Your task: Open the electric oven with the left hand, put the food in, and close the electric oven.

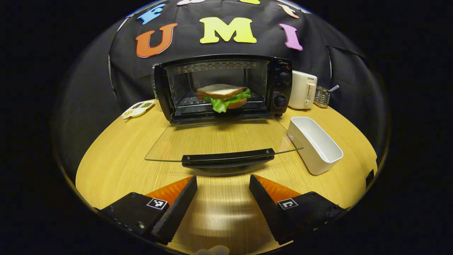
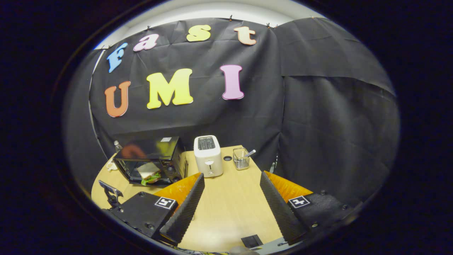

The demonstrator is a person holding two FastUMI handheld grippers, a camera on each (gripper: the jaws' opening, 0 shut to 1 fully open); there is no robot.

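In the left gripper view, the left gripper (image 1: 223,193) sits at the bottom of the frame with its jaws apart and nothing between them. Just above it, in the middle, the glass oven door (image 1: 223,140) lies flat and open over the wooden counter (image 1: 116,163), with its dark handle (image 1: 228,157) near the jaws. Behind the door, the black electric oven (image 1: 223,86) stands open in the upper middle, and the sandwich (image 1: 223,96) rests on the rack inside it. A white tub (image 1: 316,144) sits to the right of the door. A white toaster (image 1: 302,89) stands at the right of the oven, and a small wire basket (image 1: 321,97) is beside it. A little tray (image 1: 138,108) lies at the left of the oven. In the right gripper view, the right gripper (image 2: 231,193) is at the bottom with its jaws apart and holding nothing. The oven (image 2: 150,159) is at the lower left with the sandwich (image 2: 149,173) inside. The toaster (image 2: 208,156) and basket (image 2: 241,158) stand in the middle.
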